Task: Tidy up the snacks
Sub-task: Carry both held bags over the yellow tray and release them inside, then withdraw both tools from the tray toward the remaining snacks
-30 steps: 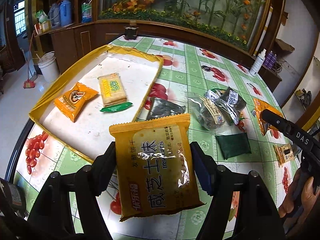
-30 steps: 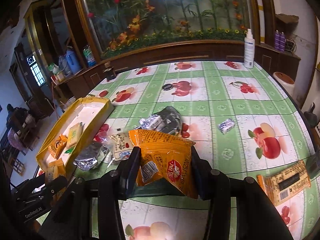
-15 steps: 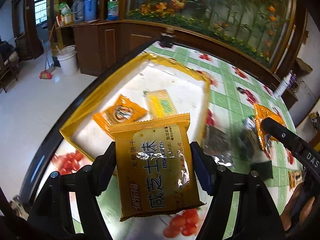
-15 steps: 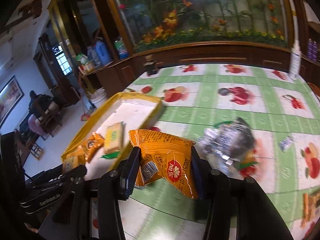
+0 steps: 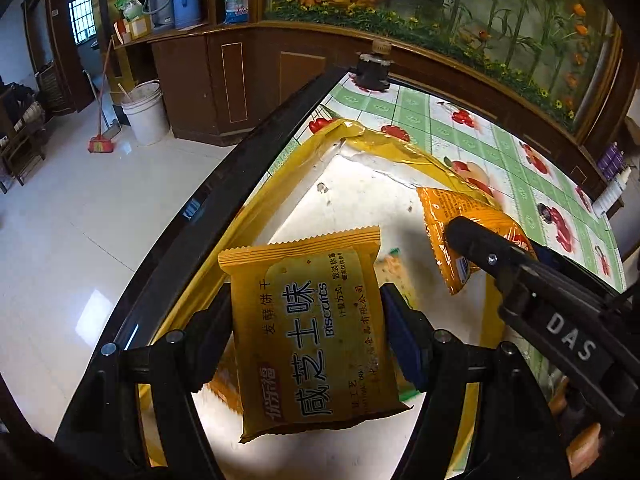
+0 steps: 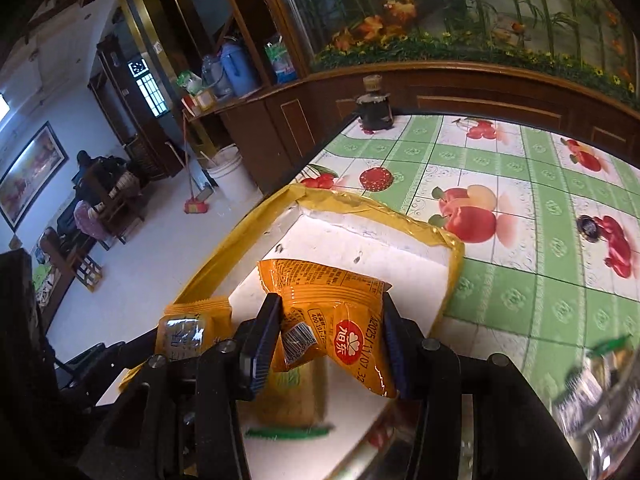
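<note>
Now a flat yellow biscuit packet (image 5: 312,328) is gripped upright in the left tongs (image 5: 306,332) and an orange crinkled snack pouch (image 6: 336,320) in the right tongs (image 6: 328,332), both held directly above the yellow-rimmed white tray (image 6: 400,222) on the bench (image 6: 520,184)

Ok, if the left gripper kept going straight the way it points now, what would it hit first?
Probably the white floor of the yellow-rimmed tray: the left gripper, clamped on the biscuit packet, points down into it. Depth is unclear.
</note>
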Demonstrator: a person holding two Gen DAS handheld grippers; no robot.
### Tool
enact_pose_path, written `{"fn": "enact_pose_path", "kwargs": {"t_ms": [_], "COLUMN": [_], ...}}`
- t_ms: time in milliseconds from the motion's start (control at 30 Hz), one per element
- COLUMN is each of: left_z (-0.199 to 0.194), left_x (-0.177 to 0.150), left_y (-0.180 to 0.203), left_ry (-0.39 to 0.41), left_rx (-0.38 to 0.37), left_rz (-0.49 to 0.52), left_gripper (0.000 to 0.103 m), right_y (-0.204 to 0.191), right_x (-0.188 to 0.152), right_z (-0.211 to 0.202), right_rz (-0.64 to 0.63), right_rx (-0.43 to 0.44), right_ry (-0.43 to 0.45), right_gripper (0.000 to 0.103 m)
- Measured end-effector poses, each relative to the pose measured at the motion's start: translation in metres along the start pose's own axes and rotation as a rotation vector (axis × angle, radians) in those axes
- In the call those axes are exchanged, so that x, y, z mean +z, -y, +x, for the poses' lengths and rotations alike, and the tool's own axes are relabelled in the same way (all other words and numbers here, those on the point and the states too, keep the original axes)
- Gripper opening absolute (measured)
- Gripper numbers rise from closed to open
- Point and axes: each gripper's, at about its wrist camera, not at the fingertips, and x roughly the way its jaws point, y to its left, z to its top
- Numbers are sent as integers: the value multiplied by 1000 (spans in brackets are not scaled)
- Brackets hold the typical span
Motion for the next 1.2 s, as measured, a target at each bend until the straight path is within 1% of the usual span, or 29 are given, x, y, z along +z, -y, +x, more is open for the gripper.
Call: {"fn": "enact_pose_path", "kwargs": {"t_ms": [167, 233, 267, 300, 367, 433, 467, 633, 733, 800, 933, 1133, 1200], "left_z": [9, 13, 15, 16, 15, 13, 10, -6, -20, -31, -50, -72, -77], "left_x": [5, 6, 6, 8, 8, 8, 6, 0, -7, -12, -26, -42, -47], "left_y": [1, 3, 3, 3, 1, -1, -3, -3, -3, -1, 10, 32, 38], "left_ry": [-15, -41, -55, -61, -67, -68, -67, -55, -29, -16, 4, 37, 45], "left_rx": [-3, -11, -17, -15, -9, -14, -13, -7, -4, -21, -51, -54, -50], "left_rz": [1, 14, 15, 12, 3, -7, -12, -11, -4, -7, 7, 43, 53], "left_gripper": [70, 70, 70, 70, 70, 70, 70, 70, 70, 70, 70, 70, 70], "right_y": [10, 11, 13, 12, 11, 9, 8, 10, 14, 19, 32, 50, 54], "right_x": [6, 4, 4, 3, 2, 2, 2, 2, -2, -7, -23, -47, -55], "right_z": [33, 39, 41, 41, 41, 36, 32, 5, -21, -41, -81, -122, -134], "right_rz": [11, 11, 16, 15, 5, 4, 5, 22, 38, 53, 83, 119, 125], "right_rx": [-20, -16, -14, -15, -10, -12, -16, -10, -8, -2, -18, -54, -56], "right_ry": [-50, -65, -67, -69, -68, -60, -53, -16, 15, 41, 77, 108, 117], "right_gripper": [48, 50, 52, 56, 59, 65, 68, 67, 67, 68, 69, 69, 71]}}
